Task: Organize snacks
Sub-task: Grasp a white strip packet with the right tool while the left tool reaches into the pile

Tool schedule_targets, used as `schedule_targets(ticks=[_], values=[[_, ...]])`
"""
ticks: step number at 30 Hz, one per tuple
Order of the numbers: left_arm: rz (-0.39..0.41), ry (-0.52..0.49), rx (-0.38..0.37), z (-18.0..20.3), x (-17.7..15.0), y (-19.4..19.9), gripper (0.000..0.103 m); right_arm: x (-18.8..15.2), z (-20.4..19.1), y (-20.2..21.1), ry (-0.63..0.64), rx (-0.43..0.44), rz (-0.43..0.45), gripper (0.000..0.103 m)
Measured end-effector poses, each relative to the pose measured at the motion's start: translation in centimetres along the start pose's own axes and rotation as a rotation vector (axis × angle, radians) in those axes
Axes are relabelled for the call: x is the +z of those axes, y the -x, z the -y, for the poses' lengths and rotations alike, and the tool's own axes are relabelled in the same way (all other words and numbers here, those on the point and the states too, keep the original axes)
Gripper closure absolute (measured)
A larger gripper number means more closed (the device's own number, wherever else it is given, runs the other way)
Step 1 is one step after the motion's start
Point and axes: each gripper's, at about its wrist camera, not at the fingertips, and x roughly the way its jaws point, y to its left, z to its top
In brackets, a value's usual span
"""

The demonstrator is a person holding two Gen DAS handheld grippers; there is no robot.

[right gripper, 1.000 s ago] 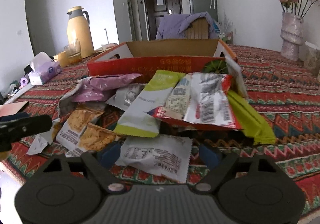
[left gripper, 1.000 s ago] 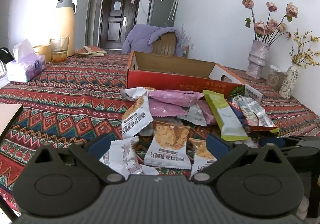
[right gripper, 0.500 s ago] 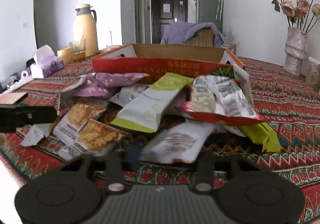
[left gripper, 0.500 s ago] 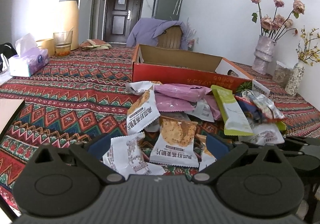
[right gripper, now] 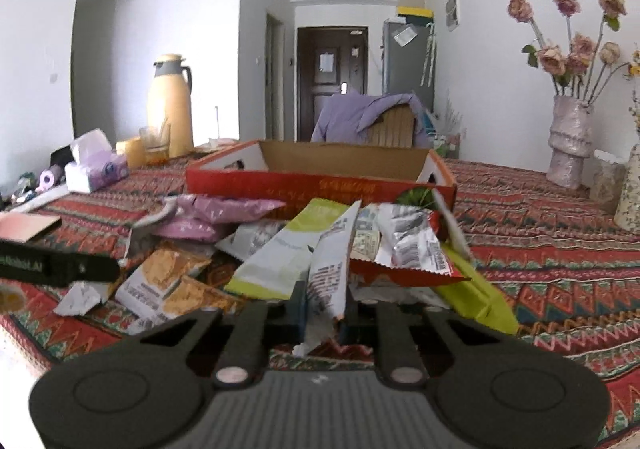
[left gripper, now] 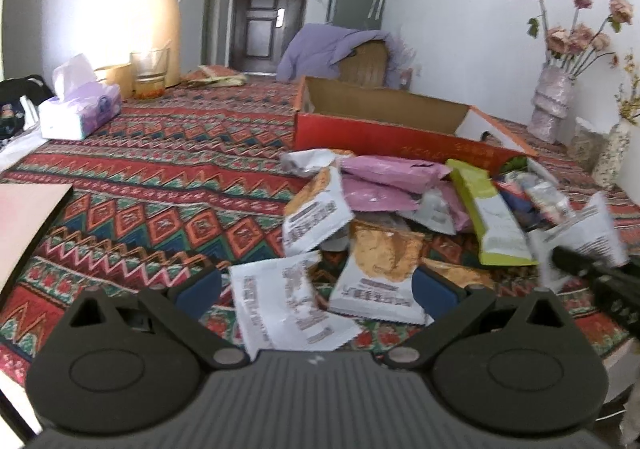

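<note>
Right gripper [right gripper: 323, 319] jaws are pinching a white packet [right gripper: 330, 269]; left gripper [left gripper: 316, 285] jaws are gaping, holding nothing; far red box [right gripper: 320, 185] is showing no contents.

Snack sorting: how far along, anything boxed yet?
Done: nothing visibly boxed; what shows of the red cardboard box interior looks bare. In hand: the right gripper is shut on a white snack packet, raised on edge off the pile. The left gripper is open over the near packets, gripping none. Left: the rest of the snack pile, lying on the tablecloth in front of the box.
</note>
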Motion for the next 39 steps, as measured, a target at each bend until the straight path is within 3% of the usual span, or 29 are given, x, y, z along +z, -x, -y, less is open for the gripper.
schedule_targets(ticks=[5,12,21,24,25,26,30,32,39], values=[[-0.074,0.026,0.089,-0.9,0.1,-1.5,0.000,0.4,0.6,0.8,-0.024,-0.016,0.031,0.089],[-0.126,-0.019,0.158,-0.9,-0.5,-2.6,0.000,0.4,0.5,0.9,-0.019,-0.016,0.034,0.089],[-0.142,-0.033,0.115,-1.5,-0.7,-2.4,0.001,0.5,0.2,1.2,-0.005,-0.023,0.038,0.089],[-0.116,-0.040,0.098,-1.5,-0.8,-1.6,0.022,0.6,0.2,1.5,-0.004,-0.033,0.043,0.089],[-0.106,-0.038,0.085,-1.6,-0.8,-1.3,0.039,0.6,0.3,1.6,-0.005,-0.037,0.045,0.089],[-0.100,-0.031,0.068,-1.7,-0.8,-1.0,0.045,0.6,0.4,1.7,-0.006,-0.040,0.047,0.089],[-0.083,-0.015,0.037,-1.8,-0.7,-0.3,0.053,0.8,0.4,2.2,-0.004,-0.046,0.059,0.089],[-0.068,-0.011,0.028,-1.8,-0.6,0.1,0.064,0.9,0.3,2.5,0.001,-0.045,0.066,0.089],[-0.045,0.001,0.006,-2.0,-0.5,0.8,0.079,1.3,0.3,3.2,0.004,-0.037,0.087,0.089]])
